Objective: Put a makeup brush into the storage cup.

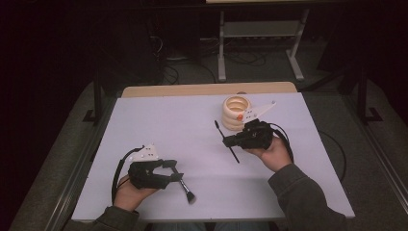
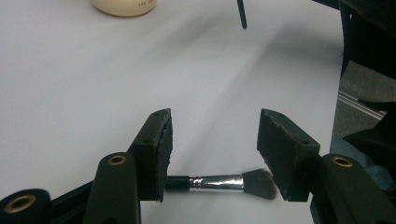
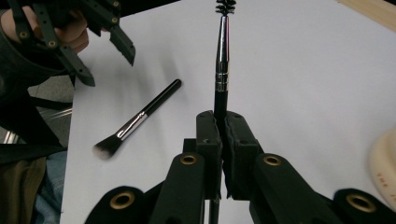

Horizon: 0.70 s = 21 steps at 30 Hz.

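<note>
I have a wide white-topped table [image 1: 159,144] under me, bare across most of its surface. Toward its far right stands a cream-coloured holder made of stacked rings with an open top [image 1: 235,111].

My right hand-held gripper [image 1: 230,141] sits just in front of that holder, clamped on a thin black spoolie wand with a small bristled tip [image 3: 221,60]. The jaws are together on its handle; in the right gripper view the wand runs straight out along the jaw line, bristles at the far end. From above it lies tilted, bristle tip up-left and handle end toward me.

My left hand-held gripper [image 1: 178,173] is at the near left, its jaws standing well apart and holding nothing. Just past their tips lies a short black makeup brush with a silver ferrule and dark fluffy head [image 2: 224,182], flat on the table. In the left gripper view its long axis runs across the gap from one jaw to the other, handle behind one pad [image 2: 161,154], bristles near the other. I judge the left hand far nearer to it; closing as things stand would squeeze it end to end, so I'd turn the wrist first.
</note>
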{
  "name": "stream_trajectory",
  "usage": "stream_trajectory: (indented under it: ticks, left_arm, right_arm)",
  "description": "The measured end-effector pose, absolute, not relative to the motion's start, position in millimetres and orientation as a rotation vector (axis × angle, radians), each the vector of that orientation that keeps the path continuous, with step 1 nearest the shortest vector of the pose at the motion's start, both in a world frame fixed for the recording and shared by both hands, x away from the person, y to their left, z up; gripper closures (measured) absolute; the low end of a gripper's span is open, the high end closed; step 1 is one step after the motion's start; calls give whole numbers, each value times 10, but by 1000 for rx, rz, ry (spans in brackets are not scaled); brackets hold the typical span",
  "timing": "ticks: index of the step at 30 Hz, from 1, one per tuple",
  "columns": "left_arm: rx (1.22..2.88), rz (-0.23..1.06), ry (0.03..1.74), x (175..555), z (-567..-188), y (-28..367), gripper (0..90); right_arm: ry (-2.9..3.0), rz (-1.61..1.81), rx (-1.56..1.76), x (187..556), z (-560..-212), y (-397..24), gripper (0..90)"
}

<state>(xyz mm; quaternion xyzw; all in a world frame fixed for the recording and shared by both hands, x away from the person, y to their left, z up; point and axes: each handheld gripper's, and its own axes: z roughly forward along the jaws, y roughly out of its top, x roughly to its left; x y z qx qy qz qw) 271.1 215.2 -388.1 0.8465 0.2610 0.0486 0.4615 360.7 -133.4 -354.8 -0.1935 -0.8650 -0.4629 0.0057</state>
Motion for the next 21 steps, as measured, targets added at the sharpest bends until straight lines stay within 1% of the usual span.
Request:
stream_trajectory:
  ticks: [5, 11, 21]
  left_arm:
    - [2090, 129, 651, 2709, -3891, 2174, 440]
    - [2106, 151, 664, 2711, -3908, 2226, 437]
    - [2091, 157, 662, 2708, -3896, 2259, 436]
  right_arm:
    - [-2706, -1460, -630, 3683, -3502, -1363, 848]
    - [-2711, -1482, -686, 3835, -3369, -1413, 848]
    - [-2721, -1492, -765, 4064, -3221, -1472, 848]
